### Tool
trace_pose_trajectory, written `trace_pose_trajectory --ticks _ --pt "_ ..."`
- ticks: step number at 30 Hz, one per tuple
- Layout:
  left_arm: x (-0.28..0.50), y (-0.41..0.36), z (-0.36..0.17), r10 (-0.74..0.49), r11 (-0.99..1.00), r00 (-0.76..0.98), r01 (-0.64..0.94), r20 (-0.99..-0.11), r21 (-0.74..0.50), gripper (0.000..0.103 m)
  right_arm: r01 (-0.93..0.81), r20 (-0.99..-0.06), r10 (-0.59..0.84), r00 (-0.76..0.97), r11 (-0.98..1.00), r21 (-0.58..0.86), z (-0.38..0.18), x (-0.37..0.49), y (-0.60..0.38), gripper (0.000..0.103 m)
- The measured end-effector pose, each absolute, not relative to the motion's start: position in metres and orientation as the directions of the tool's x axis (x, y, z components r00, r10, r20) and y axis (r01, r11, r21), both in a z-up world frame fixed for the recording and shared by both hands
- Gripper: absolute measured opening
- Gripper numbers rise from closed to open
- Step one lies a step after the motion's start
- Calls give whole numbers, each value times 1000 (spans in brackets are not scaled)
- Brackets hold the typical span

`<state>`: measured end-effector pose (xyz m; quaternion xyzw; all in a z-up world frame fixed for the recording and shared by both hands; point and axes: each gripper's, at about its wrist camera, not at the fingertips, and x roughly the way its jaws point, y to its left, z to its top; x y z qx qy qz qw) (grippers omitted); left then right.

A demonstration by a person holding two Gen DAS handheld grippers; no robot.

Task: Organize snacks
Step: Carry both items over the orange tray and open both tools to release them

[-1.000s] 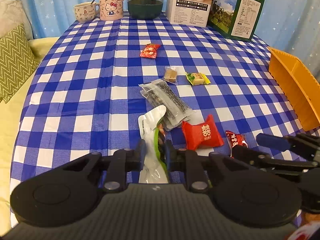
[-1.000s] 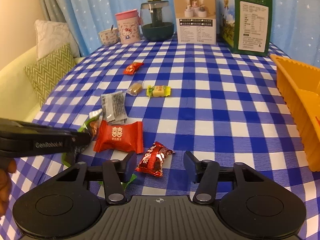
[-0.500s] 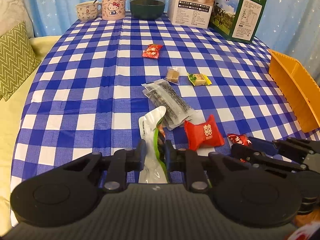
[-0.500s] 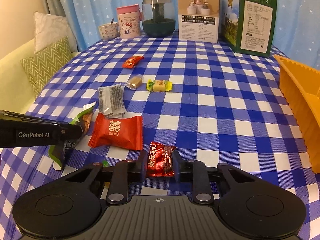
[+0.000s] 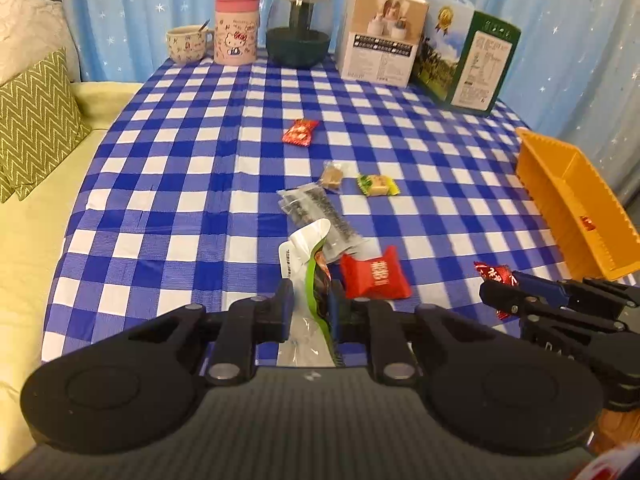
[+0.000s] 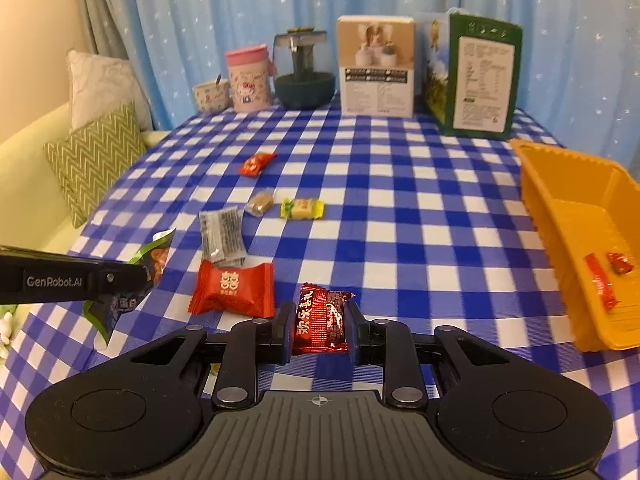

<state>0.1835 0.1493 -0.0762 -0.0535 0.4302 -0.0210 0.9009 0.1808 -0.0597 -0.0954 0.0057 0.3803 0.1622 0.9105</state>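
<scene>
Two grips were held: the left gripper (image 5: 310, 306) was pinched on a green-and-white snack pouch (image 5: 306, 256), the right gripper (image 6: 318, 326), newly closed, on a red candy (image 6: 321, 317); either slippery wrapper could be dropped before the orange bin (image 6: 560, 184) at two o'clock.

A pale blue curtain (image 6: 224, 8) sprinkled with small white stars hangs across the whole back of the room, and a grey drape (image 6: 100, 12) hangs beside it at the left against a cream wall (image 6: 36, 40). The worktop (image 6: 400, 208) wears a blue-and-white checked cloth. To its left stands a pale yellow sofa (image 5: 24, 248) bearing a green zigzag cushion (image 5: 36, 120) and a white cushion (image 6: 104, 84) behind it. The light is warm and even.
</scene>
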Motion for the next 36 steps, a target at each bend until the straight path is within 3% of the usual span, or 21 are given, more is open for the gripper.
trace_pose_trajectory --ticks 18,36 --pt "150 53 -29 -181 983 668 100 -722 -155 16 -191 -625 240 743 971 145 -42 142 -143 26" --pt "183 -86 -2 -333 937 642 310 -691 -163 16 12 -602 81 795 989 149 -21 138 -278 26"
